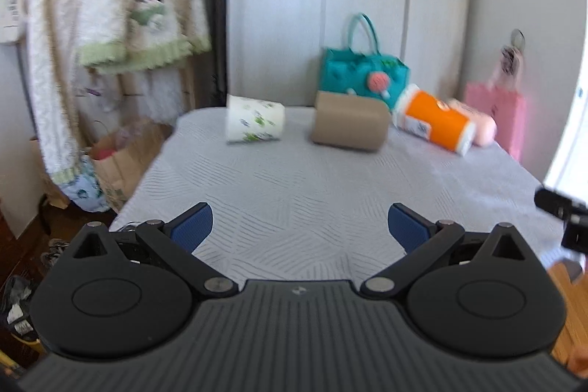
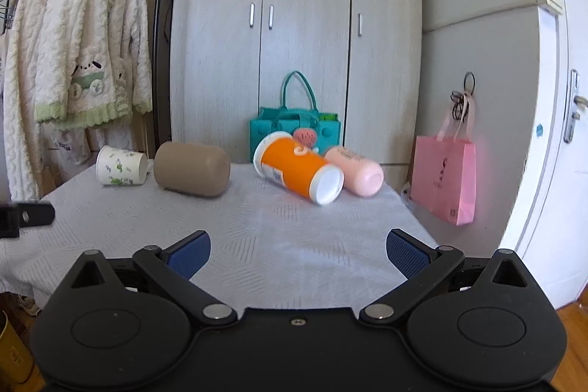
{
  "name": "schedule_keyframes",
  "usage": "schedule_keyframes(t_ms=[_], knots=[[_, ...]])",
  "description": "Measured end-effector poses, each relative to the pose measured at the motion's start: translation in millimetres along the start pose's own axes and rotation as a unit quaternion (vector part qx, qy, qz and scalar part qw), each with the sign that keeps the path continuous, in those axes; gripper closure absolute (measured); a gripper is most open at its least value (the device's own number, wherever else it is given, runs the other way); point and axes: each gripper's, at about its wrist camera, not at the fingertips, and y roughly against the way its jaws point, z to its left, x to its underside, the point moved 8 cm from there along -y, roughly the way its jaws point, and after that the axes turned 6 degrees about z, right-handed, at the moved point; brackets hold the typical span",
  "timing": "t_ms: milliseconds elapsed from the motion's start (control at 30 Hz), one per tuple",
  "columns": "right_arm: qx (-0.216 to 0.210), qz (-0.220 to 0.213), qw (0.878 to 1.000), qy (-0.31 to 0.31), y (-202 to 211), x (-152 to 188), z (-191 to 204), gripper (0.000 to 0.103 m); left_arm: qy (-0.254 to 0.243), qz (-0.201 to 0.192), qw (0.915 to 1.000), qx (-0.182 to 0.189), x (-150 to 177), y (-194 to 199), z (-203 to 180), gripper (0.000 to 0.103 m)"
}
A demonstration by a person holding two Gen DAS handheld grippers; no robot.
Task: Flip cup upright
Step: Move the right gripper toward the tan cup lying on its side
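Cups, four, all lying on their sides along the far edge of the table (image 1: pixel 294 193). Left wrist view, somewhat blurred: we list a floral paper cup (image 1: pixel 255 123) at far left, a tan cup (image 1: pixel 349 125) ahead and slightly right, an orange cup (image 1: pixel 435 123) and a pink cup (image 1: pixel 477 125) further right, the last two touching. Our left gripper (image 1: pixel 299 226) is spread wide and carries nothing, low over the near cloth, well apart from every cup. A teal bag (image 1: pixel 362 76) stands behind the row. Right wrist view, sharper: same row, floral paper cup (image 2: pixel 121 167) far left with its long axis running left to right, wide mouth to the left; tan cup (image 2: pixel 191 168) beside it, closed end to the right; orange cup (image 2: pixel 299 171) pointing its white end toward us and rightward; pink cup (image 2: pixel 354 171) likewise angled. Our right gripper (image 2: pixel 297 254) is also parted and empty. We judge the left hand nearer the floral and tan cups, the right hand nearer the orange and pink pair; the task sentence does not say which cup comes first.
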Motion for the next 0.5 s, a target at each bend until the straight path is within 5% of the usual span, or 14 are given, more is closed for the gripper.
schedule_keyframes(t_ms=[100,300,500], knots=[[-0.022,-0.013,1.000,0.006,0.3,-9.6,-0.3,0.000,-0.004,0.008,0.9999,0.014,-8.2,-4.3,0.1,0.000],[-0.140,-0.009,0.990,0.029,-13.7,-36.9,16.3,0.001,0.001,0.006,0.9998,0.018,-38.9,-16.7,7.3,0.000],[-0.185,0.003,0.979,0.085,-39.8,-65.2,36.1,0.002,0.020,0.009,0.9984,0.053,-70.0,-38.6,10.7,0.000]])
